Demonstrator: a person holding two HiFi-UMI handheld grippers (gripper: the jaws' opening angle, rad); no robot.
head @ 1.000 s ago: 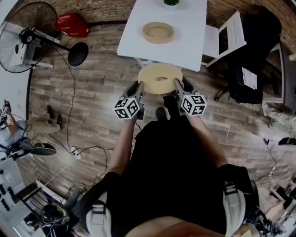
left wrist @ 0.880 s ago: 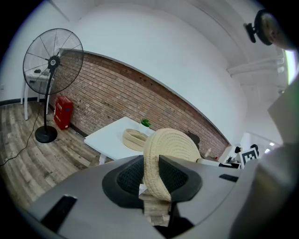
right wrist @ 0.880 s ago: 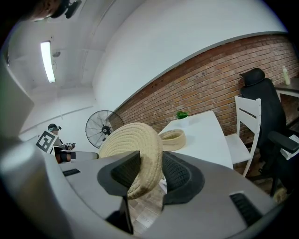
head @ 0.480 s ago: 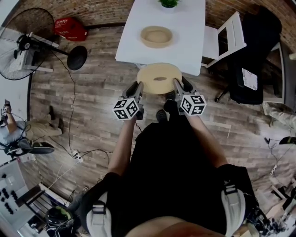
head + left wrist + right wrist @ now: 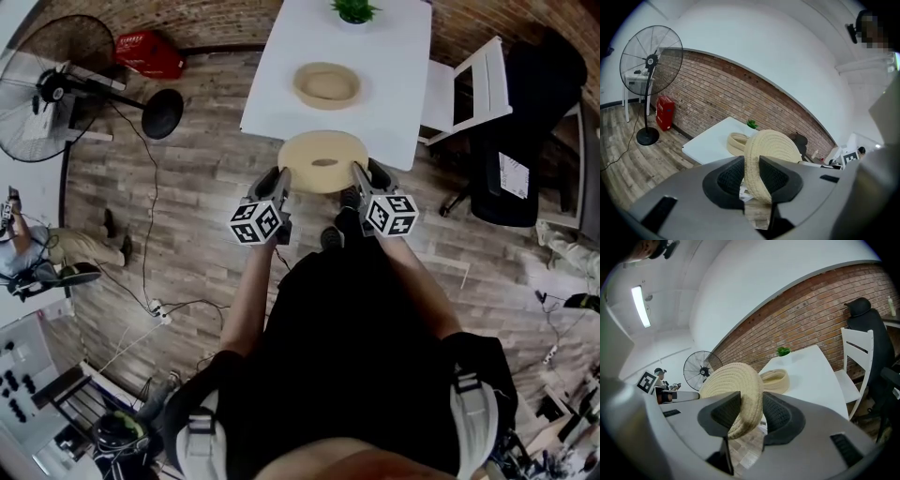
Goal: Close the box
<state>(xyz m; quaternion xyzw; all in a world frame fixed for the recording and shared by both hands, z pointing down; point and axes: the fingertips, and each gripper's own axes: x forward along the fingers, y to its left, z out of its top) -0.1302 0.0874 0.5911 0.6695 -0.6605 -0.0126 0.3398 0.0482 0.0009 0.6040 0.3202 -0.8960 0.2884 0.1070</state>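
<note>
Head view: the woven lid [image 5: 323,161] hangs level between the left gripper [image 5: 280,176] and the right gripper [image 5: 360,174], at the near edge of the white table [image 5: 394,112] bearing the open woven box [image 5: 326,85]. Left gripper view: jaws clamped on the lid's rim. Right gripper view: clamped on the opposite rim (box beyond, on the table).

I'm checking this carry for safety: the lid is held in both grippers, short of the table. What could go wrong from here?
1. The left gripper and right gripper pinch only opposite rims of the lid, above bare floor; a slip on either side could drop it.
2. The box sits well in on the table, so a tilted or off-centre lid might shove it rather than seat.
</note>
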